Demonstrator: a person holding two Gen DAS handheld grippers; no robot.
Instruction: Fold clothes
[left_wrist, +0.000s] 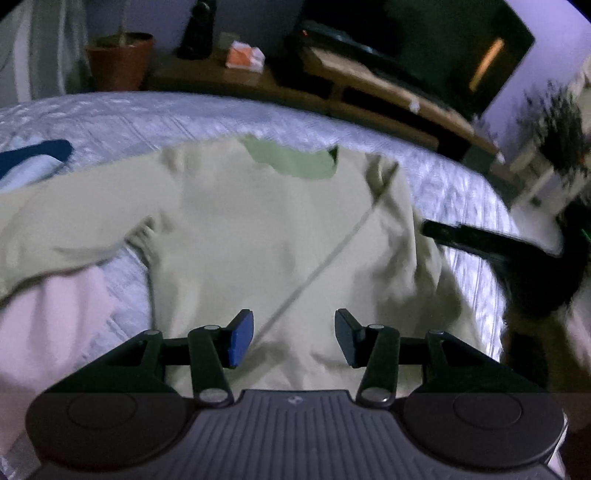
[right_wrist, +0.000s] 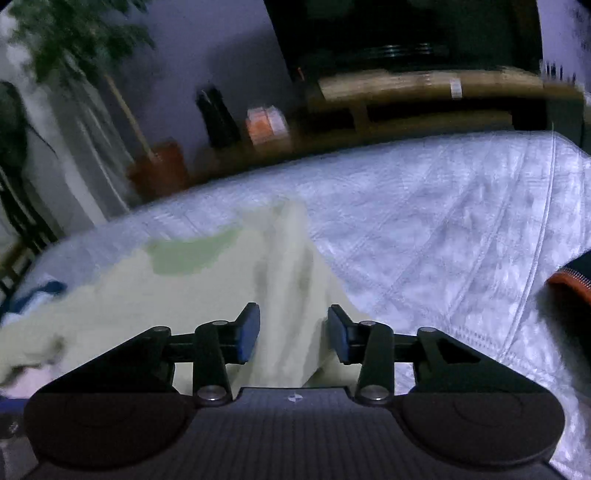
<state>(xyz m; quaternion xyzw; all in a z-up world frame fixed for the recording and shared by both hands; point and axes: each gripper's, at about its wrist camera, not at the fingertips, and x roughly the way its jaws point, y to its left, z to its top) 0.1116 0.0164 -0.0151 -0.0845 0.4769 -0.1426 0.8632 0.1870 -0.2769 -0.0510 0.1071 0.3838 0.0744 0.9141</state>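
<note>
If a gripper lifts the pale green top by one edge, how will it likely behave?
The pale green top would probably drape limply: it lies creased, one sleeve trailing. It looks light. It may slide on the quilted bedcover.

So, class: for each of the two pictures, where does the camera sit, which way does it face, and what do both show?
Left wrist: sits behind the open left gripper, looking down over the pale green long-sleeved top on the quilted white bedspread; the right gripper enters at right.
Right wrist: behind the open right gripper, over the top's folded edge.
Shared: top, bedspread, terracotta plant pot, wooden shelf.
</note>
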